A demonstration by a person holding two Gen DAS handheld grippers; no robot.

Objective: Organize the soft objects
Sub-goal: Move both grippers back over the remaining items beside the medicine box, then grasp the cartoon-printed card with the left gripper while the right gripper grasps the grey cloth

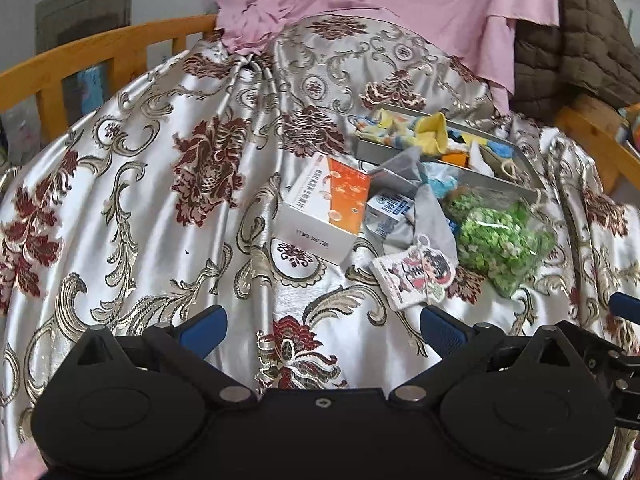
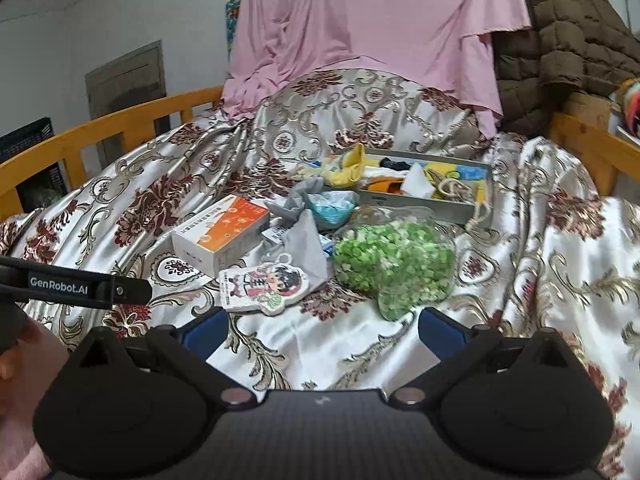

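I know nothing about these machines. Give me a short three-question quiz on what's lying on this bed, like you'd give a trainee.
1. True or false: the right tool is gripping the bag of green pieces.
2. Which item lies nearest the left tool?
A. orange-and-white box
B. cartoon-figure pad
C. grey tray
3. Fill in: the yellow cloth hangs over the rim of the ____.

Key
1. False: both tools are open and hold nothing.
2. B
3. grey tray
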